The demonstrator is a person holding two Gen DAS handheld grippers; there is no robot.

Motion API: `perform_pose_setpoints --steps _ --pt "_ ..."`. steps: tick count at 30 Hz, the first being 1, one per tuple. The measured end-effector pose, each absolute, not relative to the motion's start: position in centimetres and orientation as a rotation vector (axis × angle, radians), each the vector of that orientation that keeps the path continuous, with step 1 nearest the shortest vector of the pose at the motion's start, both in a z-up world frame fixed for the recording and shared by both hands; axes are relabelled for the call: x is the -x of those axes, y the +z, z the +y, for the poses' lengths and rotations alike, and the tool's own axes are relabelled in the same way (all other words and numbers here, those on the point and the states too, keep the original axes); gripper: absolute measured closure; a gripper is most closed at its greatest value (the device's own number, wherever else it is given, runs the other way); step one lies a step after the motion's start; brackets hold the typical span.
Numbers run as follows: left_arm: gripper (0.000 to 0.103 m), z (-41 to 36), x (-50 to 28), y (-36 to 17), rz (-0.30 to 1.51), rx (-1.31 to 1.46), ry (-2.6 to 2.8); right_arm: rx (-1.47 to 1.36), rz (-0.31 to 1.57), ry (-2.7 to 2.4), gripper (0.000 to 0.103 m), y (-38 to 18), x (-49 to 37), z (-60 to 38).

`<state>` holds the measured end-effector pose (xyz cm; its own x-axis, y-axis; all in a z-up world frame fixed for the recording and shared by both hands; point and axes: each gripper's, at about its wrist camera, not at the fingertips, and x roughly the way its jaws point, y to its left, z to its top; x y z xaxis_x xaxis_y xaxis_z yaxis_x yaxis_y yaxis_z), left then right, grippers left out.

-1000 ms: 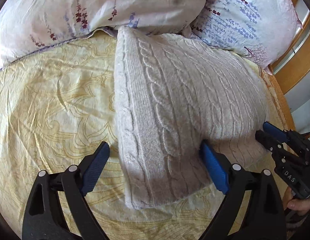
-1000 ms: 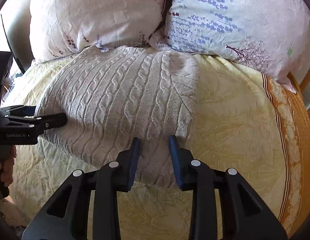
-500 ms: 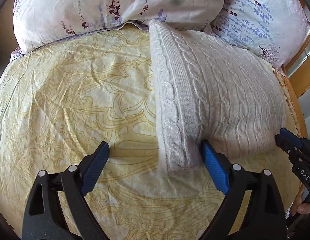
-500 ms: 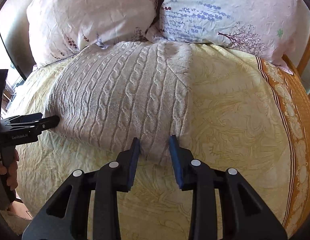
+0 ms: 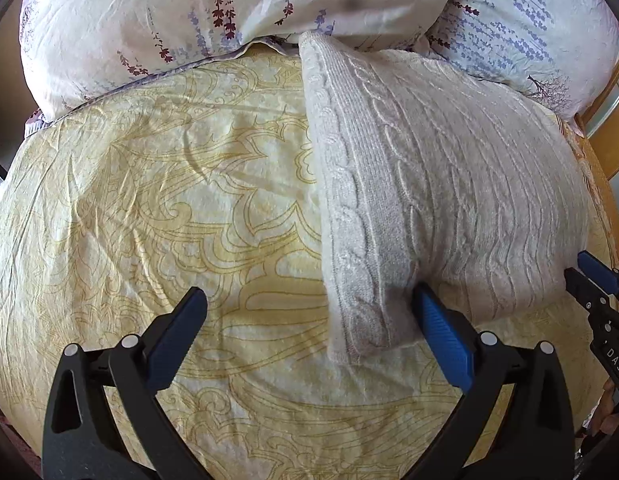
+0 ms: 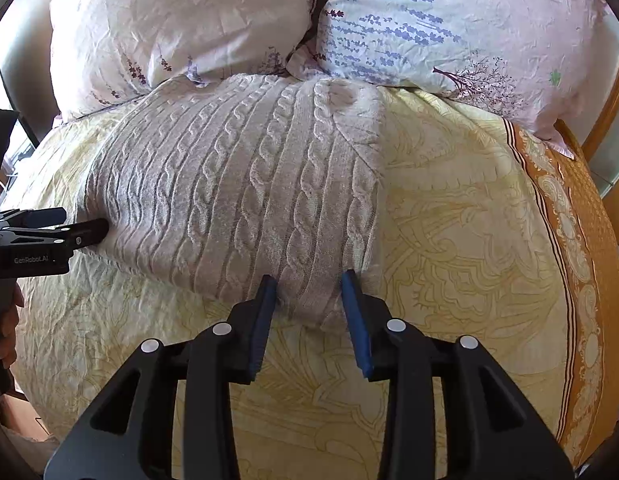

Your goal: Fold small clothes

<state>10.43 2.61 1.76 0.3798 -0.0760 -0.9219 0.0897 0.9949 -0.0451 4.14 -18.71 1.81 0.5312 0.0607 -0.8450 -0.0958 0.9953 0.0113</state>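
One fold done: cream cable-knit sweater [image 6: 245, 184] lies doubled on yellow patterned bedspread [image 5: 149, 200]. Left tool [image 5: 309, 316] spread wide, just opened, corner between pads, ungripped. Right tool [image 6: 309, 280] easing open around near hem. Further folds likely remain.

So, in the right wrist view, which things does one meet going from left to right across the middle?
Black left tool → pale grey cable-knit sweater → cream yellow patterned bedspread → orange patterned border of the bedspread.

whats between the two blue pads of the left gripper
In the left wrist view, the near corner of the folded sweater and bare bedspread.
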Motion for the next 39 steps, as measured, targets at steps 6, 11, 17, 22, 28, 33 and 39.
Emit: perform_pose_setpoints --steps 6,11,17,22,28,33,39 --pt "0.002 1.6 -11.3 1.8 1.179 -0.077 -0.095 0.061 1.003 0.072 0.063 1.7 -4.0 -18.2" --pt "0.002 0.9 -11.8 1.9 1.192 -0.091 -0.086 0.027 1.013 0.078 0.063 2.0 -4.2 -18.6" --pt "0.002 -0.4 -12.3 2.0 1.200 -0.130 -0.068 0.014 0.982 0.050 0.063 2.7 -4.1 -18.7" --pt "0.002 -1.2 -12.3 2.1 1.189 -0.146 -0.065 0.042 1.021 0.032 0.059 1.6 -4.7 -18.5" --pt "0.002 -0.8 -11.7 2.9 1.144 -0.098 -0.106 -0.189 1.011 0.090 0.055 2.6 -4.7 -21.9" --pt "0.002 1.4 -9.2 3.8 1.072 0.006 -0.114 -0.236 0.921 -0.027 0.016 4.3 -2.3 -24.5" --pt "0.002 2.6 -7.1 2.8 1.068 0.064 -0.102 -0.245 1.008 -0.076 0.008 2.7 -1.5 -24.8"
